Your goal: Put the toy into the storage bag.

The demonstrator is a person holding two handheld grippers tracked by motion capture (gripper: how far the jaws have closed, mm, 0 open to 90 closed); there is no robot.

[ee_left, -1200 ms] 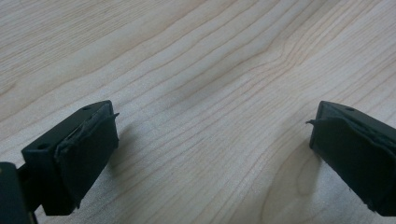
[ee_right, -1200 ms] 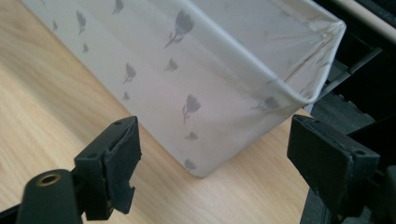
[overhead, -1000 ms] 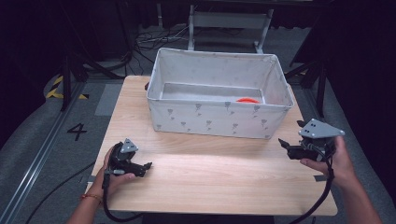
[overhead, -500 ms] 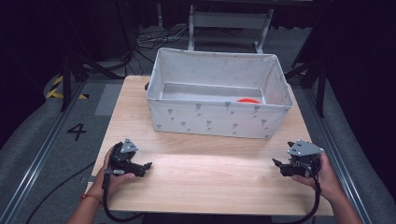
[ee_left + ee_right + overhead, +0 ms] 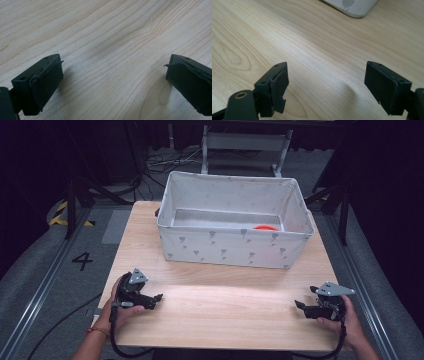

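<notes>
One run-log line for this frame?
left gripper: open, empty, on table | right gripper: open, empty, low over table | bin: orange item inside

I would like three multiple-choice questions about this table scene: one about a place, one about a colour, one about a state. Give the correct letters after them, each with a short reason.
1. Where does the fabric bin stand?
A. On the far half of the table
B. On the floor
C. Between the two grippers

2. What colour is the thing lying inside the bin?
A. Blue
B. Orange-red
C. Green

3. How are the jaws of the right gripper?
A. Shut on the bin's rim
B. Shut on a cloth
C. Open, with nothing between them

Answers:
1 A: the high view shows the bin on the wood beyond both grippers.
2 B: an orange-red patch shows near the bin's right inner side.
3 C: the right gripper view shows bare wood between the parted jaws.
</notes>
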